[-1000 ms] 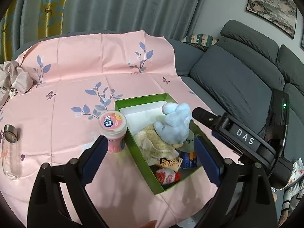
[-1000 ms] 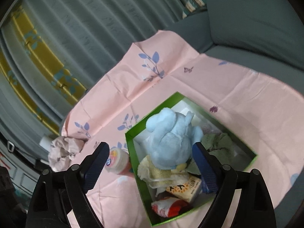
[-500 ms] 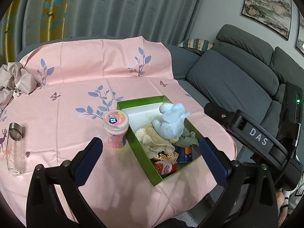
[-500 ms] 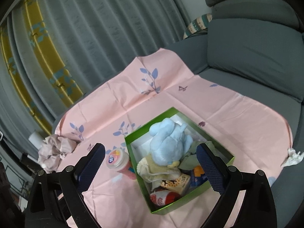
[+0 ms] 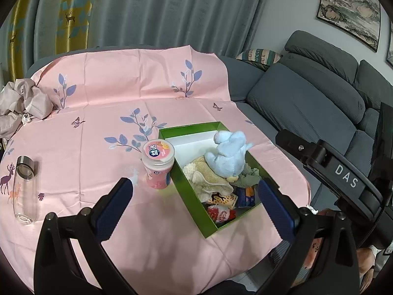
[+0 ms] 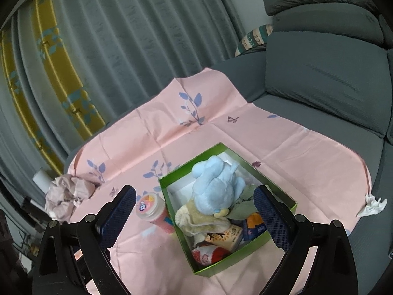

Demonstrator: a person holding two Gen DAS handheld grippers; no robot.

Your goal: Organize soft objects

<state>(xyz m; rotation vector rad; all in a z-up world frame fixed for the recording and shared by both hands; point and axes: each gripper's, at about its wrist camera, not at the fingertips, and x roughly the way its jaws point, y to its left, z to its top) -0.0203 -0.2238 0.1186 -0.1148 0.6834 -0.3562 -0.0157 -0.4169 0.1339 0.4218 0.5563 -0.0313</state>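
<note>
Up front in the left wrist view, the left gripper (image 5: 194,194) hangs above the pink floral tablecloth (image 5: 98,113) with its blue-padded fingers spread wide and nothing between them. A green cardboard box (image 5: 189,194) sits on the cloth, and a light blue plush toy (image 5: 227,156) lies on top of its contents, over a beige knitted cloth (image 5: 208,180) and a grey-green cloth (image 5: 249,178). Snack packets (image 5: 221,207) fill the near end of the box. A pink lidded jar (image 5: 158,163) stands just beside the box's left wall. A clear glass bottle (image 5: 23,191) lies well apart at the left, and crumpled grey fabric (image 5: 22,103) lies at the far left edge. The right gripper's body (image 5: 343,179), marked DAS, shows at the right.

From the right wrist view, the right gripper (image 6: 194,211) is likewise released, fingers wide apart above the box (image 6: 176,223). The plush toy (image 6: 216,186) rests inside, uppermost. A crumpled white tissue (image 6: 372,205) lies on the grey sofa (image 6: 319,78).
</note>
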